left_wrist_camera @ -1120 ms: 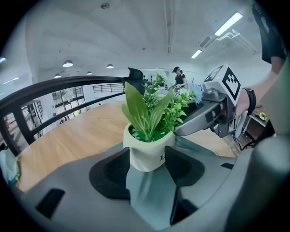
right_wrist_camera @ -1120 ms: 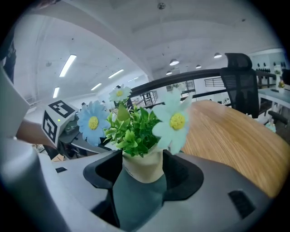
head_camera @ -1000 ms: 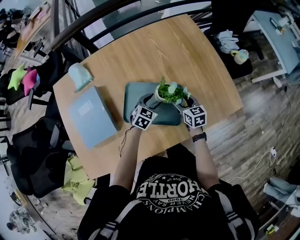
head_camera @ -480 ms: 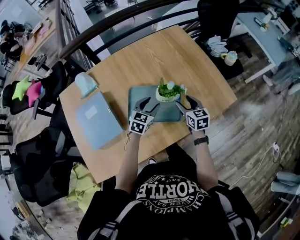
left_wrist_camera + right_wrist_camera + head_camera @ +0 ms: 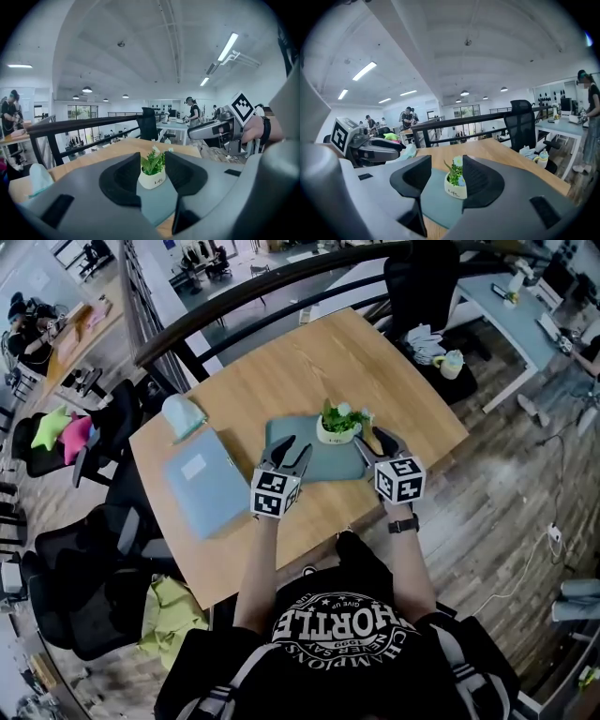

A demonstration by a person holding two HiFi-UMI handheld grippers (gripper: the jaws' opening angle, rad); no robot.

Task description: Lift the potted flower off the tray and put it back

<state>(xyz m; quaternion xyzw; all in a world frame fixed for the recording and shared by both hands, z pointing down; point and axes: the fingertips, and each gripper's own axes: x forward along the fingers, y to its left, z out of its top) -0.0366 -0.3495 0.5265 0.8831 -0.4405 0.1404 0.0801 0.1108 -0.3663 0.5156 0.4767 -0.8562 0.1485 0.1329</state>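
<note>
Office desks and black chairs surround a wooden table (image 5: 394, 381), where a teal tray (image 5: 328, 463) lies. The potted flower (image 5: 337, 425) stands upright on the tray's far side: a small white pot with dark lettering, green leaves, and pale blue and white blossoms. The left gripper (image 5: 291, 448) and the right gripper (image 5: 372, 442) hover near it, their jaws apart, empty and just closing.

**Both grippers drawn back from the pot**
The left gripper (image 5: 292, 446) and right gripper (image 5: 371, 440), a second ago close beside the potted flower (image 5: 337, 427) on the tray (image 5: 323, 463), now hang raised and clear of it, their jaws having just been closing on nothing.
</note>
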